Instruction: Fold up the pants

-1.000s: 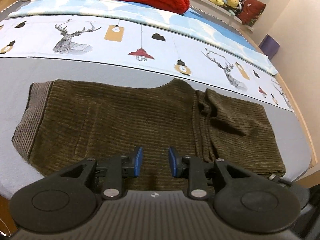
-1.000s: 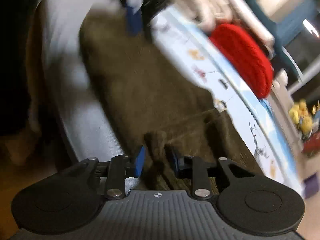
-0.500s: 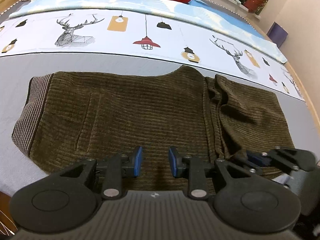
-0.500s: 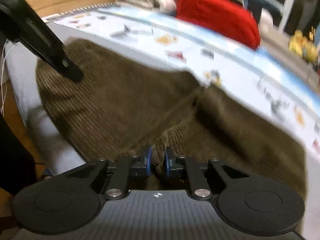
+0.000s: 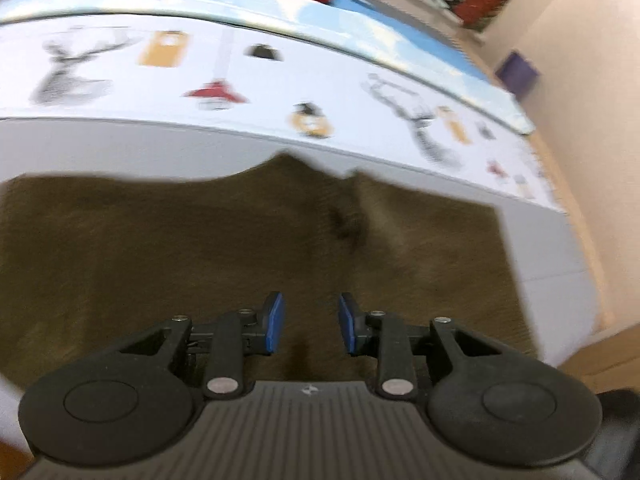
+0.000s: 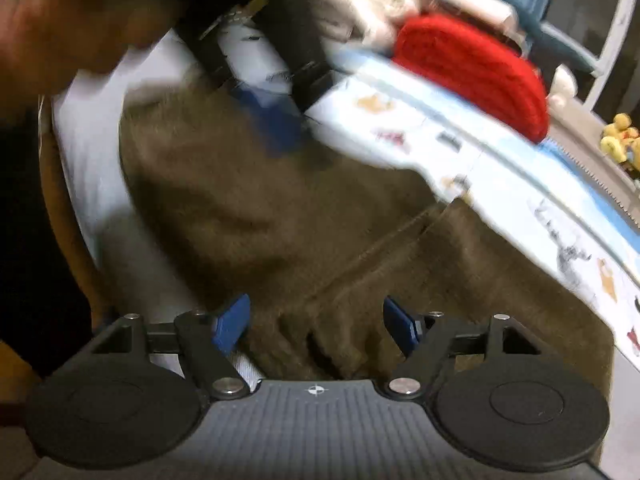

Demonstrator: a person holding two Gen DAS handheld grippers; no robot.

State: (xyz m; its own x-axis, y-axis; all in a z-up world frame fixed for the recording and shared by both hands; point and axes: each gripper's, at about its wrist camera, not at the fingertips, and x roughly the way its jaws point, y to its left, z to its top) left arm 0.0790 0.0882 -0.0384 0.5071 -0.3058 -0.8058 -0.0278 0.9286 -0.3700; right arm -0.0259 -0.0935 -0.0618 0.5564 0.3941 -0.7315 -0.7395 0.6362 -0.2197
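Brown corduroy pants [image 5: 248, 248] found folded once, flat on the bed [image 5: 120, 148]. Right gripper [image 6: 316, 326] just opening, bunched hem loose between pads. Left gripper [image 5: 308, 322] part-open, empty. Next judged: regrip for second fold.

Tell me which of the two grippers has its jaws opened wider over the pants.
The right gripper: its jaws have just been opening and stand wide. The left gripper keeps a narrower gap above the brown pants.

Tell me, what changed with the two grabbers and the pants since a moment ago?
The right gripper had pinched a bunched bit of the brown pants; its jaws have just been opening, so it let go, cloth loose between them. The left gripper shifted sideways over the pants, open and empty. The pants stay flat on the bed.
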